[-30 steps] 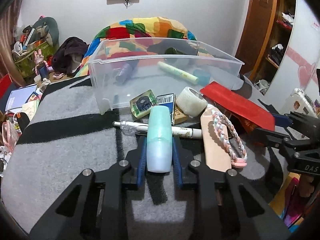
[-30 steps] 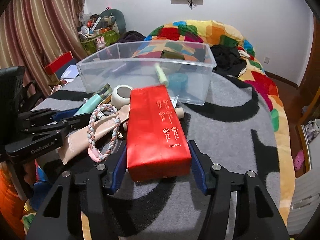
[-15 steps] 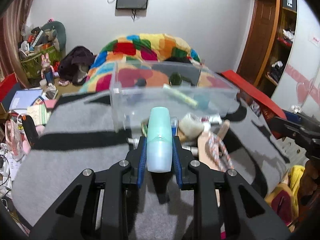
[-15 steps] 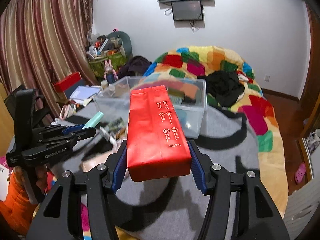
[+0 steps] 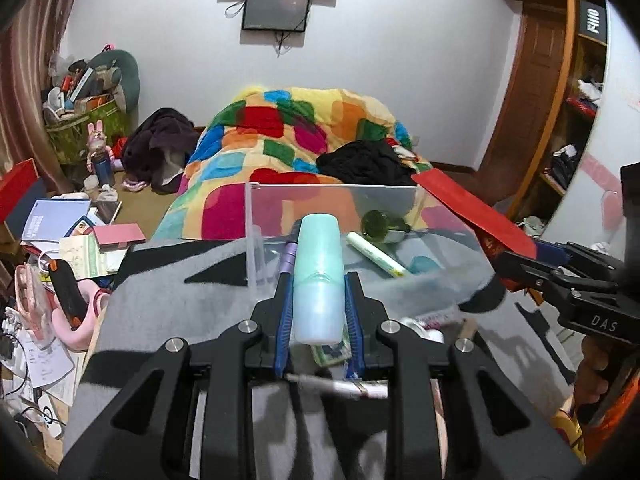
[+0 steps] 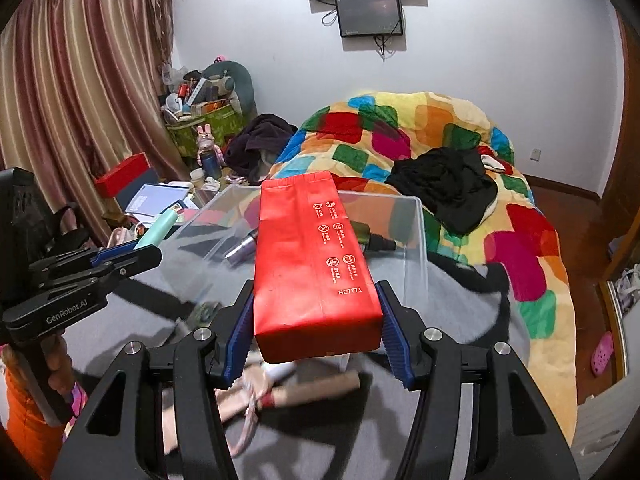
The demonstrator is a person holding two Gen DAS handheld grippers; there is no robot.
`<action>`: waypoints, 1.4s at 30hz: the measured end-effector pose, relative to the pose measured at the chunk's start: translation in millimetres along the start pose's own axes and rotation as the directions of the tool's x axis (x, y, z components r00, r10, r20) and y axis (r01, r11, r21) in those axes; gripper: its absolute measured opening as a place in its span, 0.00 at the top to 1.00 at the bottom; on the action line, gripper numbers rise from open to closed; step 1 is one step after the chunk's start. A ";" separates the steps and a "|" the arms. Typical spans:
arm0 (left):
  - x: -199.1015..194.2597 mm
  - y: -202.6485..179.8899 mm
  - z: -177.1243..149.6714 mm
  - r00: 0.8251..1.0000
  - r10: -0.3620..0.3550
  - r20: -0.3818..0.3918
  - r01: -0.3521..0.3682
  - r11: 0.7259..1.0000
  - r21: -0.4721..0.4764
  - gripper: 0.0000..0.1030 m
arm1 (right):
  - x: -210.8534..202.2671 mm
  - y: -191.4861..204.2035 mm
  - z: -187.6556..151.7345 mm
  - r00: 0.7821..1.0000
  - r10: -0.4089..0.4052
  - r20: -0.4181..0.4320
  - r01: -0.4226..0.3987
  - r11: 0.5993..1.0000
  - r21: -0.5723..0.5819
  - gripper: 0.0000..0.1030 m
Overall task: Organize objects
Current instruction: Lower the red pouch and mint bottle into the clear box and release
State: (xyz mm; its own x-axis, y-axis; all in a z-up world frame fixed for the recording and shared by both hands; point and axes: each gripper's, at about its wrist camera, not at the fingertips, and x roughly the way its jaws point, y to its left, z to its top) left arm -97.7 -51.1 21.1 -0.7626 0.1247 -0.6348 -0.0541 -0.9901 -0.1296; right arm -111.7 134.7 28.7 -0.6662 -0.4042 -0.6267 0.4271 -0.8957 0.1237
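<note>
My left gripper [image 5: 319, 280] is shut on a pale mint-green bottle [image 5: 319, 280], lifted above the grey blanket and pointing at the clear plastic bin [image 5: 332, 200]. My right gripper [image 6: 316, 300] is shut on a red packet [image 6: 312, 256] with white printing, held up over the near side of the same bin [image 6: 416, 232]. Inside the bin lie a yellow-green tube [image 5: 376, 254], a dark green bottle [image 5: 378, 222] and a purple item [image 6: 242, 246]. The left gripper [image 6: 120, 254] with its bottle shows at the left of the right wrist view; the red packet [image 5: 472, 210] shows at the right of the left wrist view.
Loose items lie on the grey blanket [image 5: 180, 304] below the grippers: a beige roll [image 6: 316, 392], a braided cord [image 6: 248, 420], a white pen [image 5: 340, 386] and a green packet [image 5: 330, 354]. A patchwork quilt [image 6: 420, 128] with black clothing [image 6: 444, 192] lies beyond the bin. Floor clutter [image 5: 60, 240] lies left.
Both grippers have risen with their loads, the bottle and the red packet coming up off the blanket. The bin now sits lower and nearer in both views.
</note>
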 end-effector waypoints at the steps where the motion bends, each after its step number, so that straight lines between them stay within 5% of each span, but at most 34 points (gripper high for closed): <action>1: 5.2 1.5 3.1 1.000 -0.005 -0.010 0.005 1.000 -0.005 0.76 | 8.1 -0.4 5.6 1.000 0.001 -0.010 -0.001 1.000 -0.003 0.48; 13: 59.2 -6.4 16.9 0.988 -0.020 -0.153 0.026 0.999 0.040 0.76 | 74.0 0.1 25.2 0.985 0.081 -0.154 -0.086 0.996 -0.029 0.48; 25: 56.0 -13.9 19.4 0.987 -0.033 -0.157 0.041 0.998 0.050 0.75 | 86.7 -0.7 25.8 0.980 0.035 -0.194 -0.047 0.997 -0.059 0.48; 35: 14.2 -27.0 13.8 0.998 -0.017 -0.064 0.023 0.996 0.090 0.36 | 40.3 -0.2 19.8 0.994 0.029 -0.110 -0.037 0.996 -0.079 0.40; 42: -4.0 -38.3 -8.1 0.999 -0.012 -0.048 0.018 0.992 0.125 0.24 | 10.6 -2.5 2.1 0.998 -0.003 -0.066 -0.003 0.996 -0.086 0.40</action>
State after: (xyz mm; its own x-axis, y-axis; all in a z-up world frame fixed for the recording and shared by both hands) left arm -87.4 -13.1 22.4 -0.7304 0.1393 -0.6687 -0.1477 -0.9880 -0.0444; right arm -121.1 132.2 23.4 -0.6261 -0.3884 -0.6761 0.4799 -0.8754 0.0585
